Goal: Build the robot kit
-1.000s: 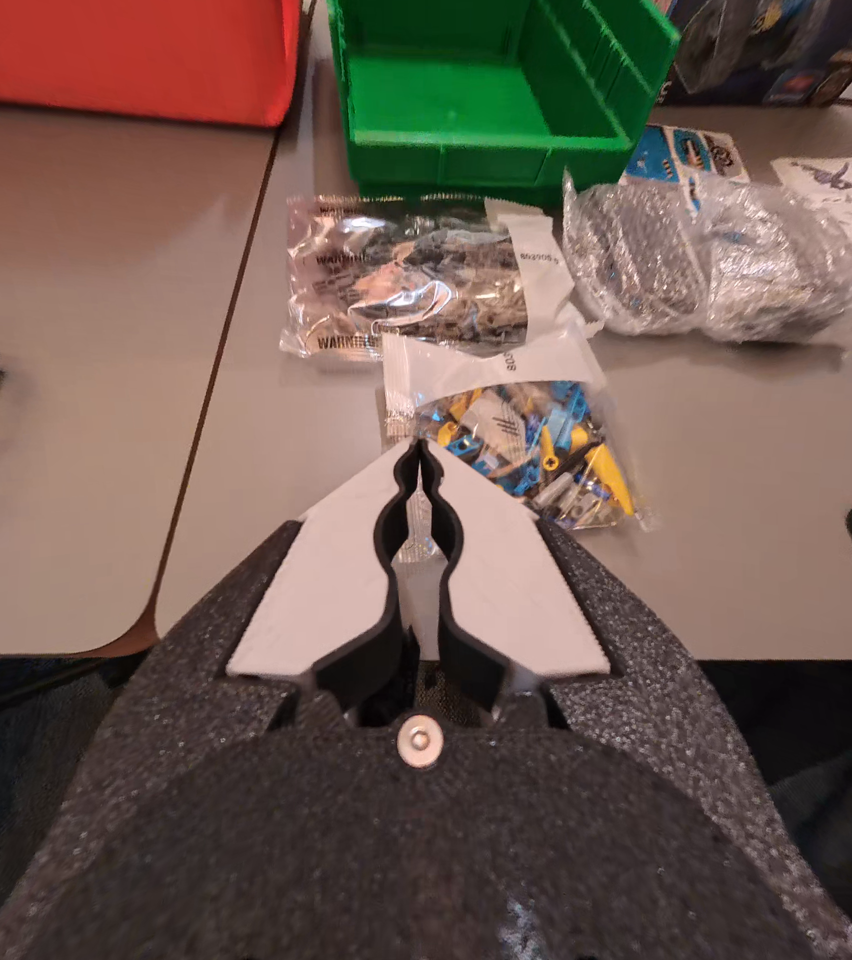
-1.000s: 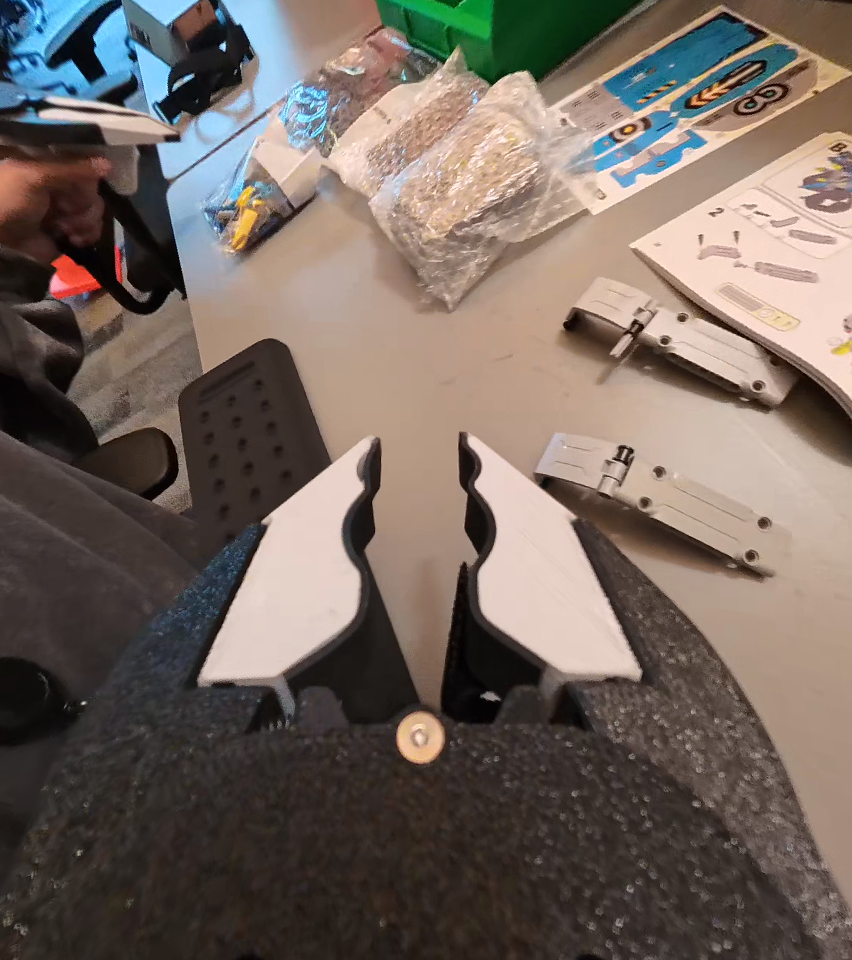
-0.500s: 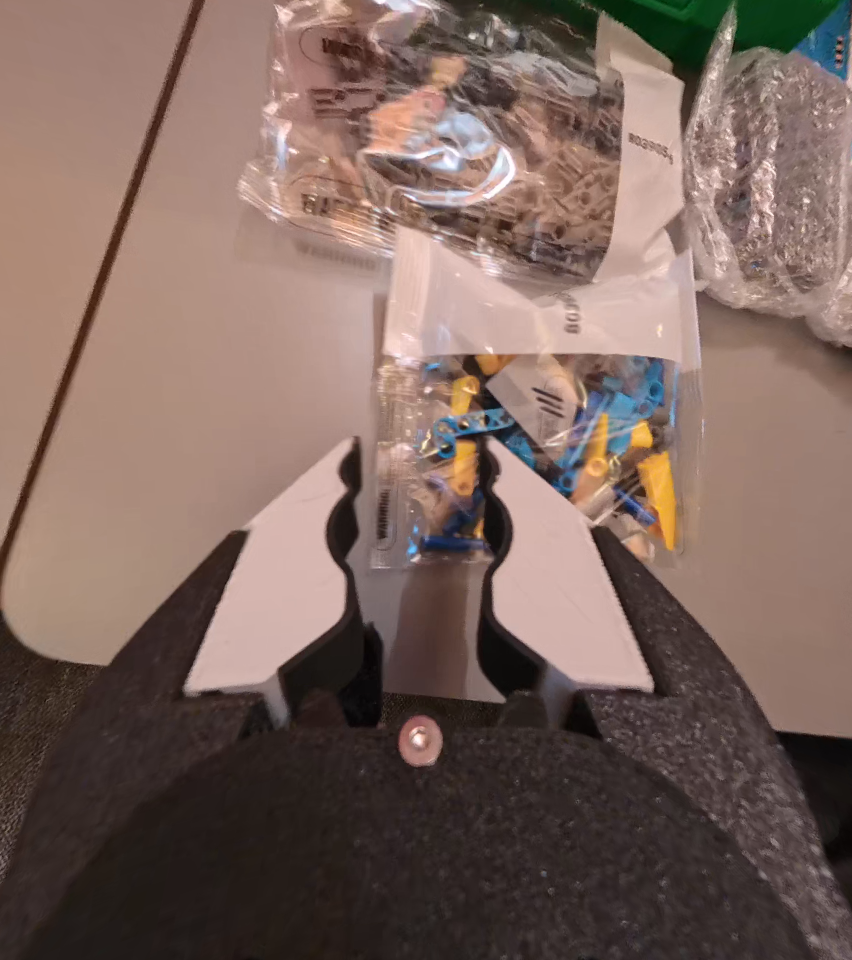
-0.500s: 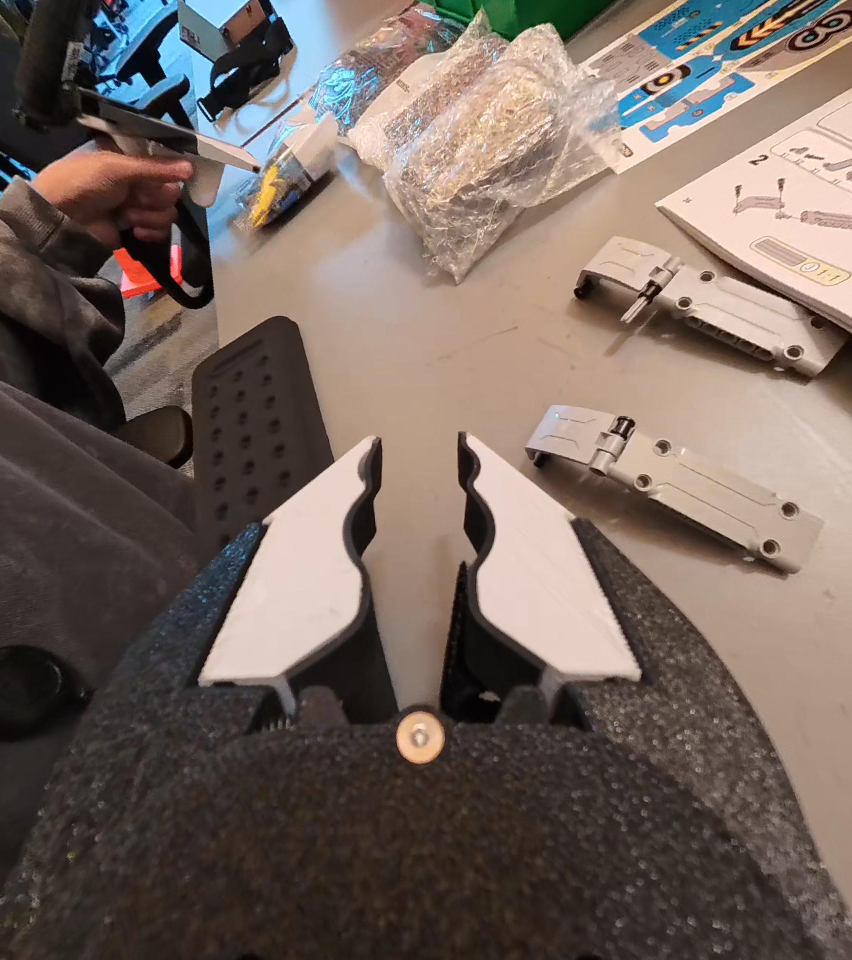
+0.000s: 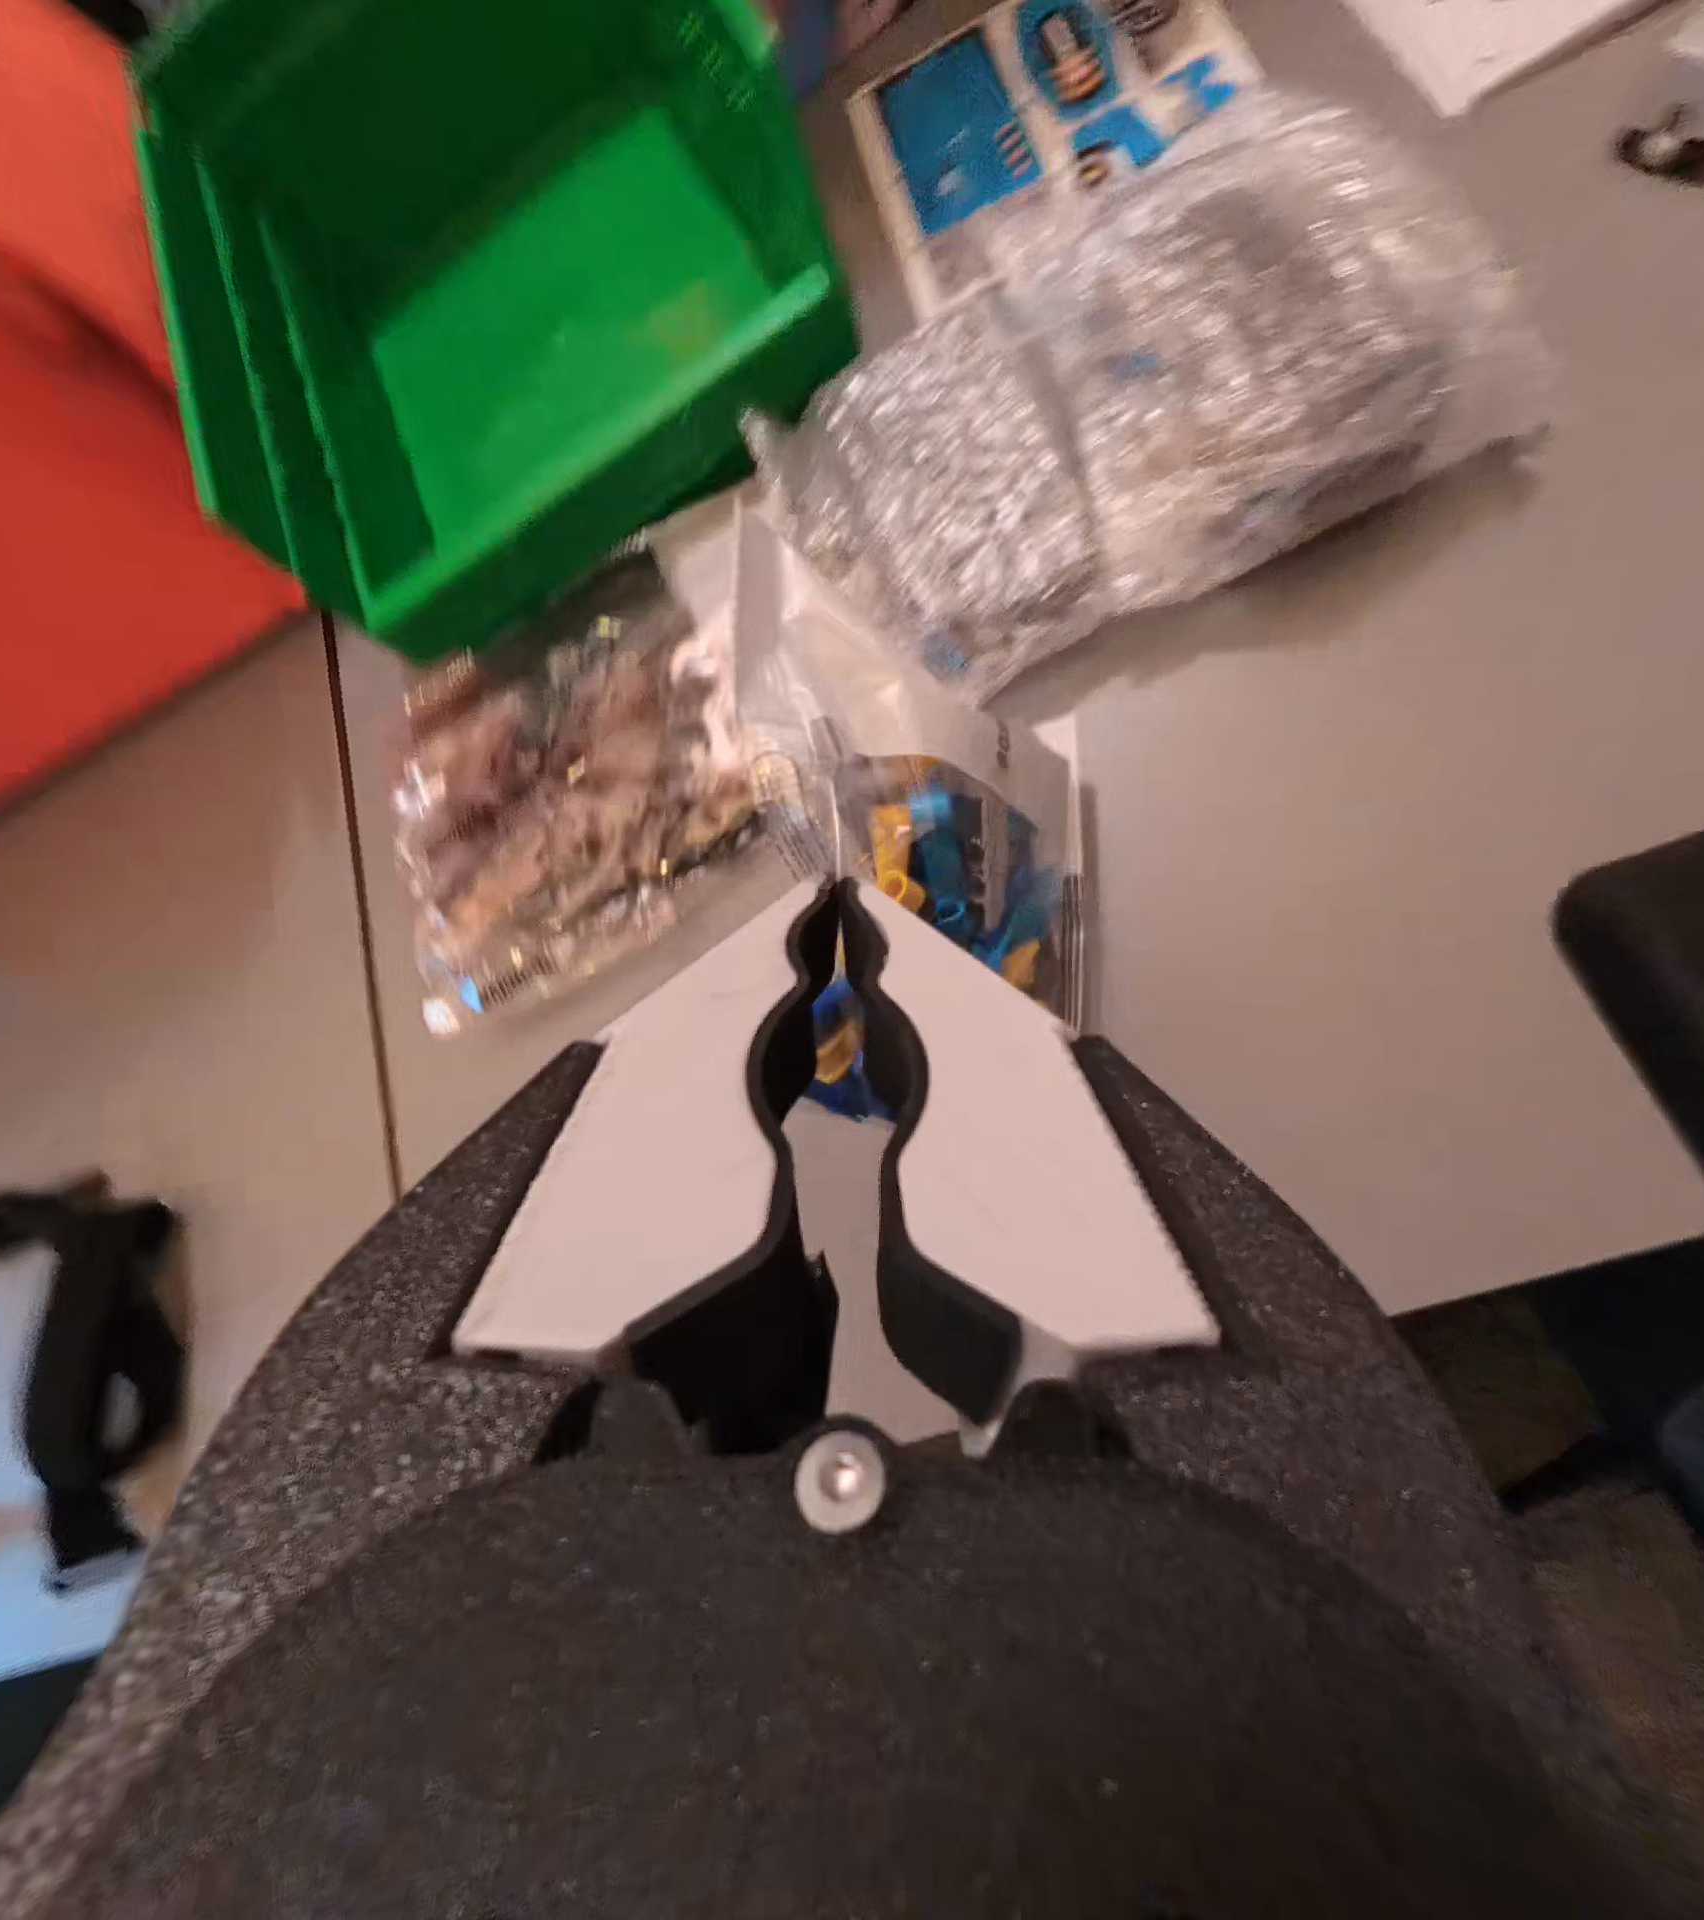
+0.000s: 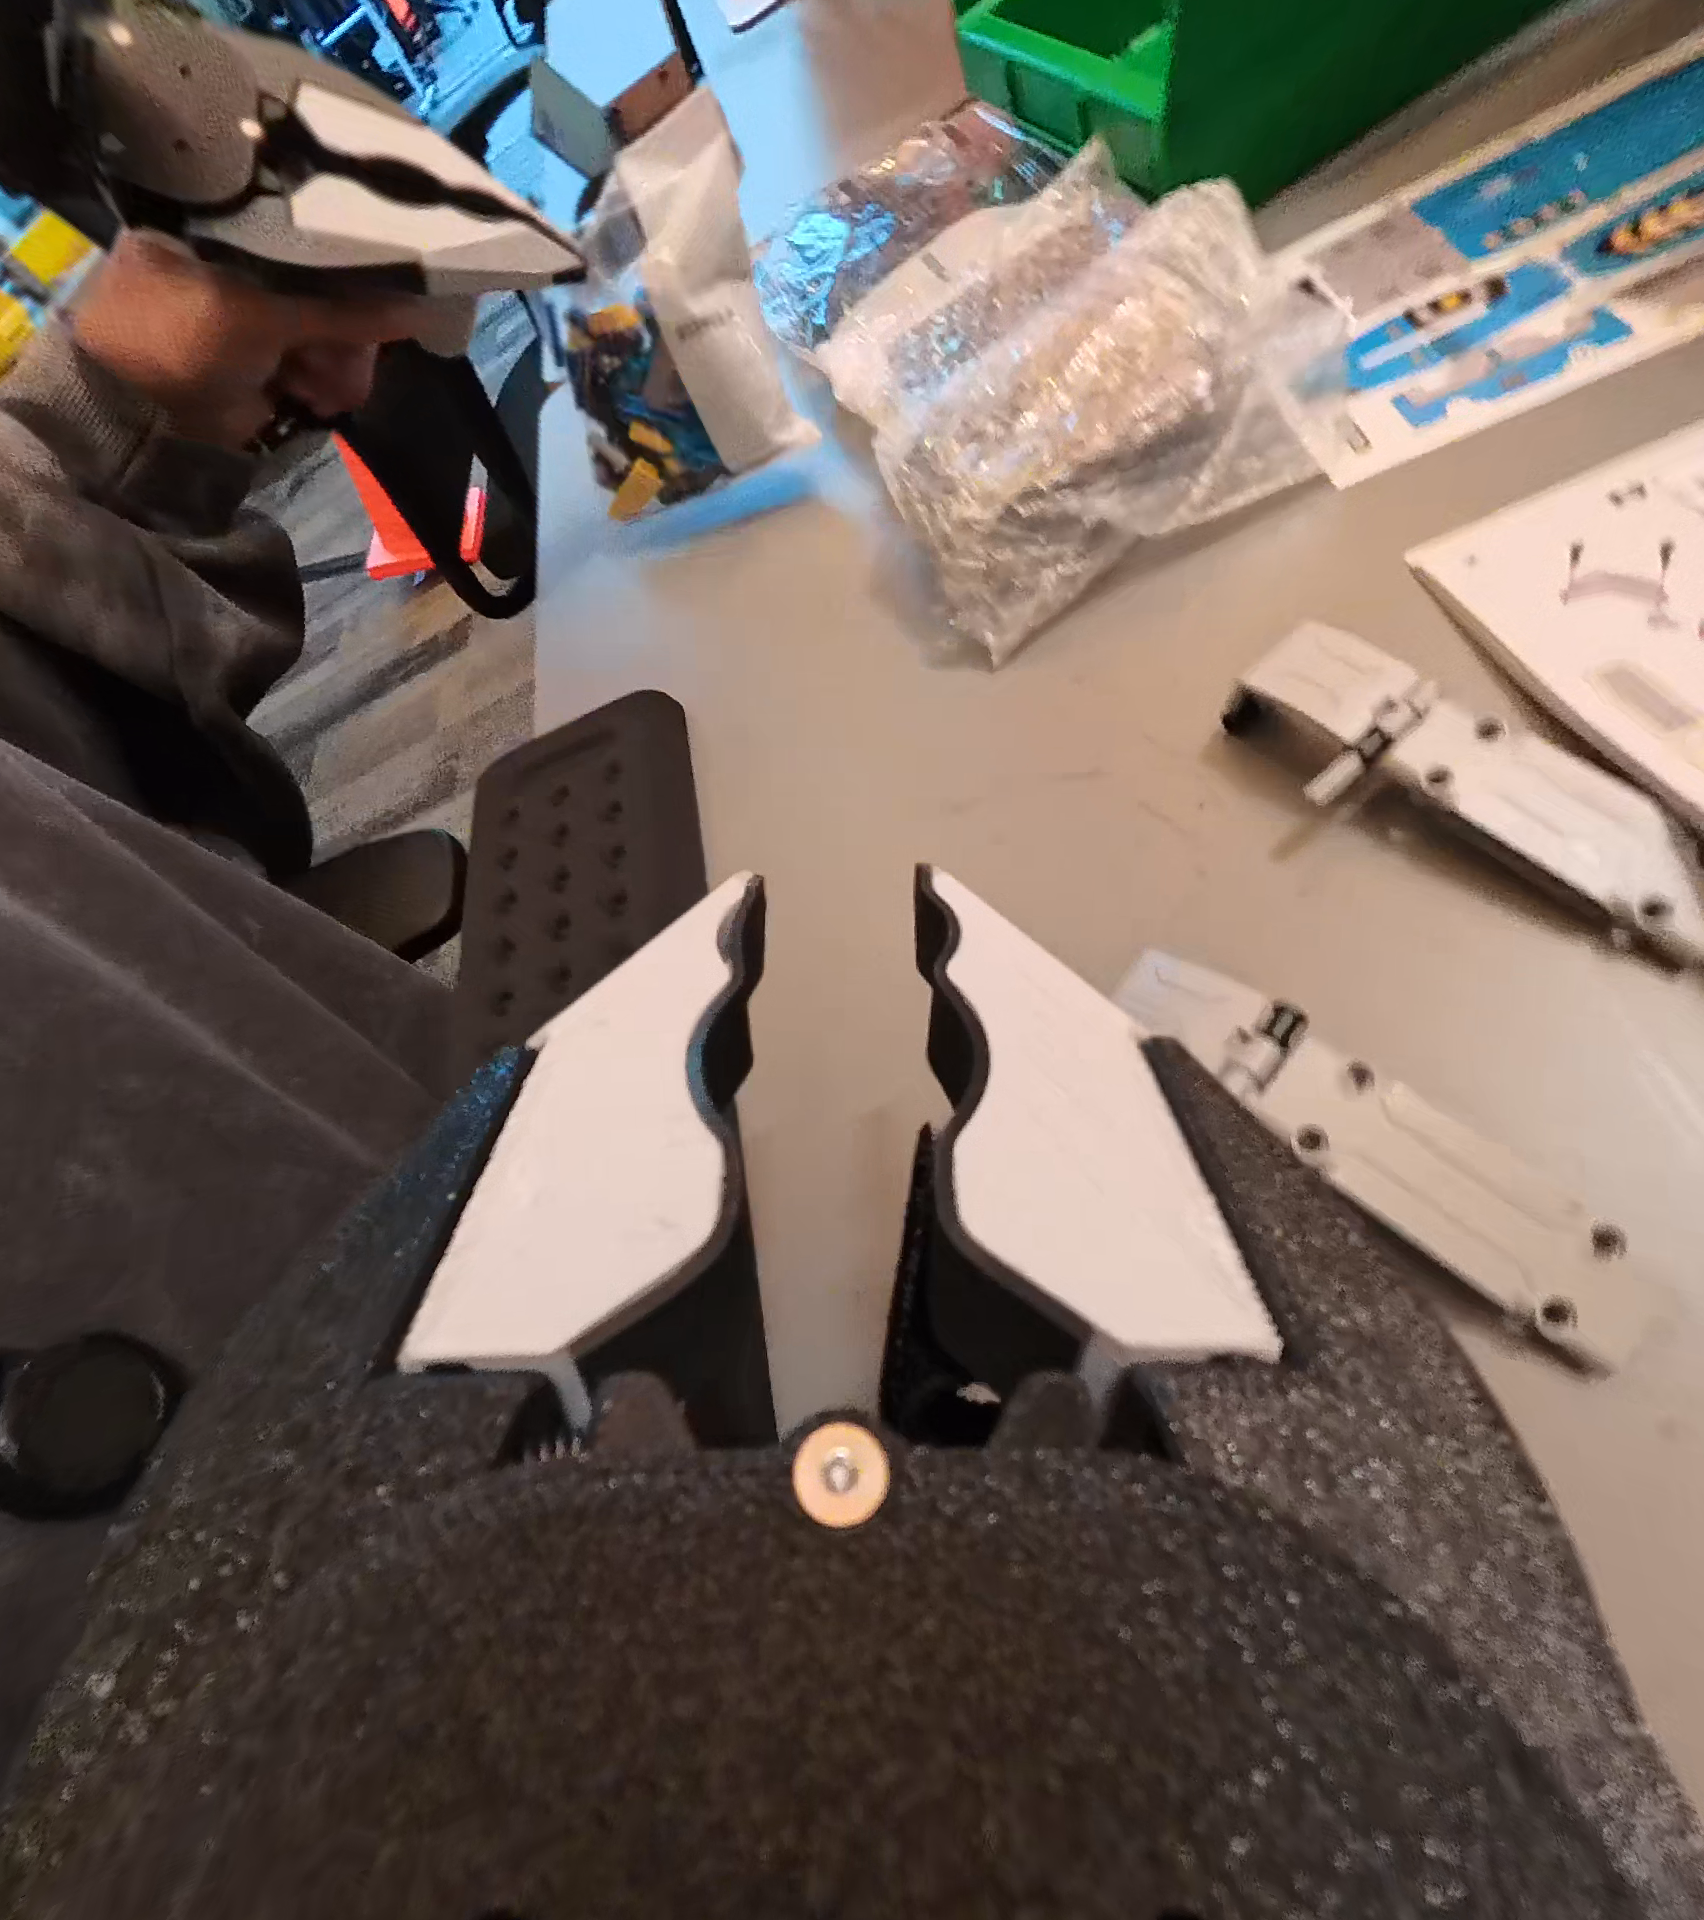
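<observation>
My left gripper is shut on the edge of a clear bag of blue and yellow parts. The plastic runs between the closed tips and the parts show through the gap behind them. In the right wrist view this gripper is raised at the upper left, and the bag hangs from its tip with its lower end near the table. My right gripper is open and empty, low over the bare grey table. A grey plastic assembly lies just right of it.
A green bin stands at the back, with an orange block to its left. A bag of tan parts and large clear bags of grey parts lie near it. A sticker sheet, a booklet, a second grey assembly and a black armrest are also here. About 35 cm separates my left fingertips from my right.
My left gripper opened over the blue and yellow bag, then shut on its edge and lifted and tilted with it. My right gripper stayed open and barely moved.
</observation>
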`<state>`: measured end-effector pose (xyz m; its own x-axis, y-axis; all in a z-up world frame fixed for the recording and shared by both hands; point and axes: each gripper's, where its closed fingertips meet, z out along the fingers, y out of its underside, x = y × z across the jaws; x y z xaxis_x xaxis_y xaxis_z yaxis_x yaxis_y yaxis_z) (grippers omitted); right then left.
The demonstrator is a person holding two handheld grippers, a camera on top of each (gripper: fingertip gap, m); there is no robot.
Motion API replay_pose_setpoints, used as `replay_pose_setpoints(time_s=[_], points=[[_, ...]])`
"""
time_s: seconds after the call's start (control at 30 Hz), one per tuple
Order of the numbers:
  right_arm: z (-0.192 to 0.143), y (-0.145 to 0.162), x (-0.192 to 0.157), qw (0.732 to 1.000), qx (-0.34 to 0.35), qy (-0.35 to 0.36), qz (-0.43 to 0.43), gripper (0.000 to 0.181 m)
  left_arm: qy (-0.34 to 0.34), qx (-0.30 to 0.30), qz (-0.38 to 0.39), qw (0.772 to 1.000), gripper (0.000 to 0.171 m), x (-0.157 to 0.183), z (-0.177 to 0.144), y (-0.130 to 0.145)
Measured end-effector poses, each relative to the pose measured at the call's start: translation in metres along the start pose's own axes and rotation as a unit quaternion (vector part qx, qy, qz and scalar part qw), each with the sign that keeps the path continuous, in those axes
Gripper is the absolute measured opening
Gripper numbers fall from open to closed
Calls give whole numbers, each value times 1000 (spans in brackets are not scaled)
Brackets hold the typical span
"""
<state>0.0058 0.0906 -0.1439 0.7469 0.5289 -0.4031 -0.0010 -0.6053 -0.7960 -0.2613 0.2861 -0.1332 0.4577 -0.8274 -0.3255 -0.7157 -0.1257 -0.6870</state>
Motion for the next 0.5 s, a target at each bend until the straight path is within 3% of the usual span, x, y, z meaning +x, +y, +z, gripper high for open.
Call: replay_pose_setpoints(time_s=[0.1,0.23,0.43,0.5], points=[[13,-24,-10,999,1,-8,-52,34,-1,22,148,989,0,34,-6,-42],[39,-52,-23,994,-5,-28,-108,46,29,72,316,946,0,100,-5,-84],[58,-83,-29,993,44,-77,-77,48,93,131,422,892,0,173,-5,-99],[60,-67,-39,990,7,-116,-78,22,98,141,423,890,0,180,-3,-100]])
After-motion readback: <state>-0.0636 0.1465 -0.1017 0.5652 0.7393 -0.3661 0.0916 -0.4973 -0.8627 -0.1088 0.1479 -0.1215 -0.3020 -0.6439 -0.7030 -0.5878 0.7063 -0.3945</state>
